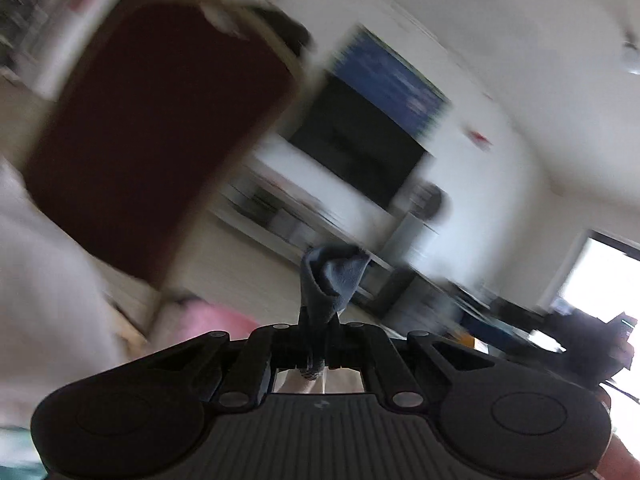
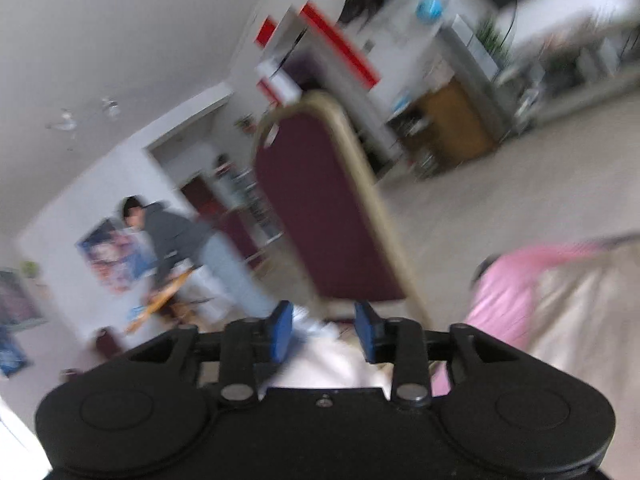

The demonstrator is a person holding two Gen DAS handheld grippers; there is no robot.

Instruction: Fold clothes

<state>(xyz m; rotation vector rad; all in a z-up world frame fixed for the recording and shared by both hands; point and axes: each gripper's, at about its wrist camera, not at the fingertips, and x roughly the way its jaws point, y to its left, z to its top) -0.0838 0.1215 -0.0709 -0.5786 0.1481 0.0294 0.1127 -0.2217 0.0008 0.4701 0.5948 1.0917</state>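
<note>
Both views were badly motion-blurred, so only big shapes read. Largest thing: a maroon padded chair back (image 1: pixel 156 136), filling the upper left of the left wrist view; in the right wrist view the same chair (image 2: pixel 316 208) stood tilted at centre w/ a tan frame edge along its right side. Next, a dark TV screen (image 1: pixel 360 148) on the far wall w/ a blue picture above it, over a low white shelf unit. A cream surface (image 2: pixel 580 320) ran along the right of the right wrist view, w/ a pink garment (image 2: pixel 516 292) lying on it; the pink also showed low left of centre in the left view (image 1: pixel 208 320). A person in a grey hoodie & light jeans (image 2: pixel 192 248) bent over something well off on the left, near a poster.

Left gripper (image 1: pixel 320 320): fingers together, clamped on a blue-grey cloth (image 1: pixel 332 276) that bunched up just above the tips, 1 fold sticking upward. Right gripper (image 2: pixel 323 330): its 2 blue pads (image 2: pixel 282 330) stood apart, nothing between them, cream fabric visible below the gap.
</note>
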